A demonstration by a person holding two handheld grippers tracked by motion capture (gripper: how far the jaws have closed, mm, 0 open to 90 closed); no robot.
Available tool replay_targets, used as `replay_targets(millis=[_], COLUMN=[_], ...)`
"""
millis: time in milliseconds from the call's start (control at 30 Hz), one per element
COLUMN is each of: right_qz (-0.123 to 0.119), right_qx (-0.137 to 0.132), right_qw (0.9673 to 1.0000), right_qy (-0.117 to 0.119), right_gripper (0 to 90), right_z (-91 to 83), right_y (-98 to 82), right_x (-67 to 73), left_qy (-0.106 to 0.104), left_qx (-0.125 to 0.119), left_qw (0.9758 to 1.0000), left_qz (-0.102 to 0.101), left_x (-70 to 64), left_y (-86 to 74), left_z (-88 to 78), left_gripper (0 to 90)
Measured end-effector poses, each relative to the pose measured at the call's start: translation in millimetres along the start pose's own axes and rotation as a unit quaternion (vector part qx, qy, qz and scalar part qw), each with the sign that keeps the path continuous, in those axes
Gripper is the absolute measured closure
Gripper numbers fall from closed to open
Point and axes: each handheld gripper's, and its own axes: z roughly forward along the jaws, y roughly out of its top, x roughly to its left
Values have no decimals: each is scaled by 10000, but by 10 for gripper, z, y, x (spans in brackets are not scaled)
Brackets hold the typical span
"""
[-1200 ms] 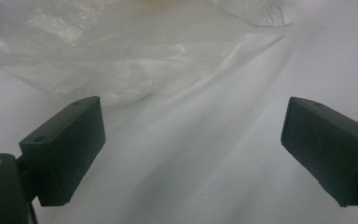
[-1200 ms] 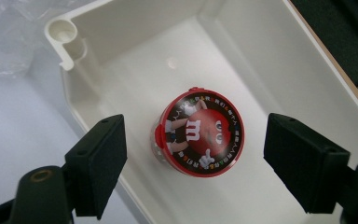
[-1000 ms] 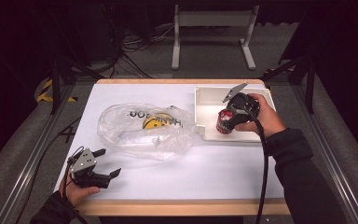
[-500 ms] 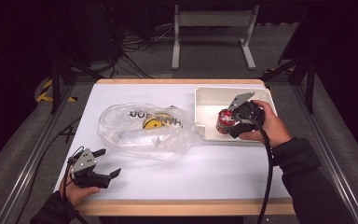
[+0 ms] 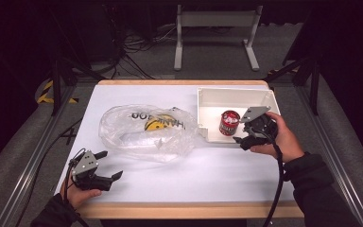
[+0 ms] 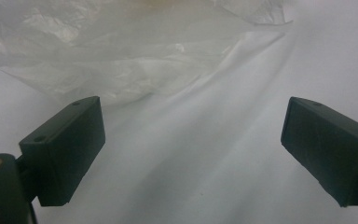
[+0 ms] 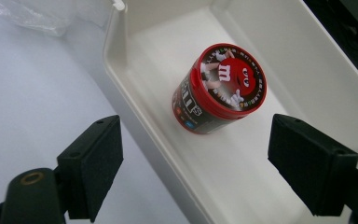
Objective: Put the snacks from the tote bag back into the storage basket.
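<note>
The red candy tub [image 7: 218, 88] stands upright inside the white bin [image 5: 208, 101], just ahead of my right fingers [image 7: 313, 165], which are wide open and empty; my left gripper [image 5: 105, 165], also open, is well apart.

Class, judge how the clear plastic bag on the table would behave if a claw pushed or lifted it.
The plastic bag looks thin and crinkled, so it would probably crumple rather than slide stiffly. Lifted, it likely sags around the items inside. Its glossy film may be slippery.
</note>
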Motion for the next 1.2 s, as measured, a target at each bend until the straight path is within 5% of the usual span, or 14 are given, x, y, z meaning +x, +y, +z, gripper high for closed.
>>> replay_targets(millis=[500,1200], right_qz=[9,365], right_qx=[-221,-614], right_qw=[9997,9967], right_qy=[-132,-388], right_gripper=[169,149], right_z=[-70,-74], right_y=[-342,-865], right_x=[181,308], left_qy=[-9,-3], left_qx=[-4,-6], left_qw=[10000,10000], left_qz=[6,2], left_x=[0,-1], left_y=[0,0], left_z=[0,3], left_gripper=[71,71])
